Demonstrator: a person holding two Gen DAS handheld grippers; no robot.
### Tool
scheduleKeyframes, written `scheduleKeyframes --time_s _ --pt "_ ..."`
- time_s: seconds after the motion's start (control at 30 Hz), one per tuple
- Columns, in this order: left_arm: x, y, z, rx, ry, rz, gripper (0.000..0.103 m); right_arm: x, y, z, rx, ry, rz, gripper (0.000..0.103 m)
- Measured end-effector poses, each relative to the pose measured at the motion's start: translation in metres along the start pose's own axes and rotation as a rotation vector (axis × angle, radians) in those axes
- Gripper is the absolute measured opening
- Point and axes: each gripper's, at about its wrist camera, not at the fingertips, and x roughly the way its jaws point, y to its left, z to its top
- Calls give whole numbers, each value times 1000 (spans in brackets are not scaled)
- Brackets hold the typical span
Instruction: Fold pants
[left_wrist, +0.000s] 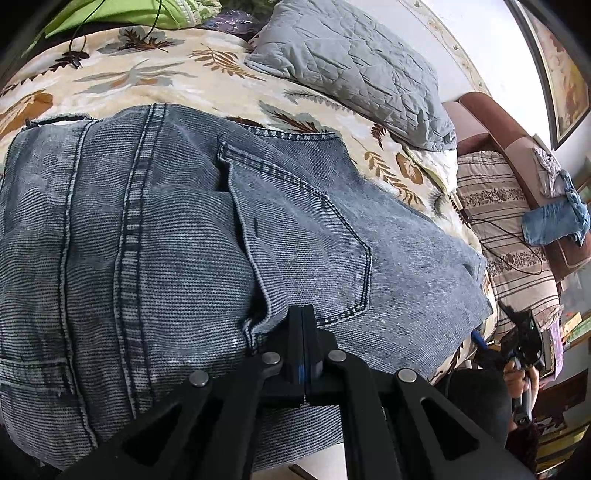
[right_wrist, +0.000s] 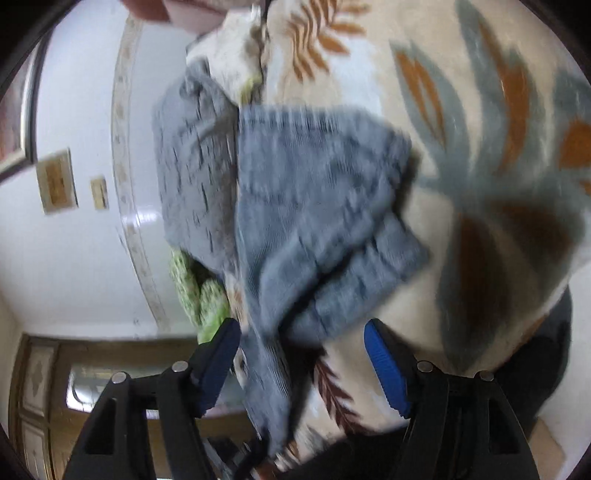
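Lying on the bed (left_wrist: 155, 74), the jeans (left_wrist: 166, 221) stretch lengthwise away from the grey pillow (left_wrist: 354, 62); left hand-held gripper (left_wrist: 303, 314) pinched closed at the back pocket, right hand-held gripper (right_wrist: 301, 332) spread wide around a blurred denim fold.

One jeans (left_wrist: 192, 236), one pillow (left_wrist: 351, 70)

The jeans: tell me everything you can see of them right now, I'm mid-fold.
The jeans are faded blue-grey denim with dark double stitching, a back pocket facing up and a frayed waistband edge. They lie bunched on the leaf-print blanket, near the grey pillow. The left gripper sits shut at the pocket's lower edge; whether it pinches cloth is unclear. In the blurred right view, a fold hangs between the open right gripper fingers.
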Motion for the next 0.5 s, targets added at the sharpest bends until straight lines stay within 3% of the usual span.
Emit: scheduleKeyframes --time_s 0.07,0.13,0.2,0.27,0.33,0.43,0.5 --pt "0 0 -1 1 0 -1 2 -6 2 8 16 -91 -23 73" --pt "0 1 0 -5 0 -5 2 -4 4 15 32 -110 -50 73" --pt "0 2 0 -11 0 -8 2 0 15 19 -32 -116 -100 69" --pt "0 2 0 -13 0 -11 2 -1 43 20 -215 -175 -262 17" --pt "0 3 -1 -14 0 -18 2 -4 69 22 -393 -239 -370 17" --pt "0 4 -1 -19 2 -23 2 -2 95 23 -515 -239 -422 16" --pt "-1 6 -2 -29 5 -38 2 -7 123 14 -665 -296 -449 16"
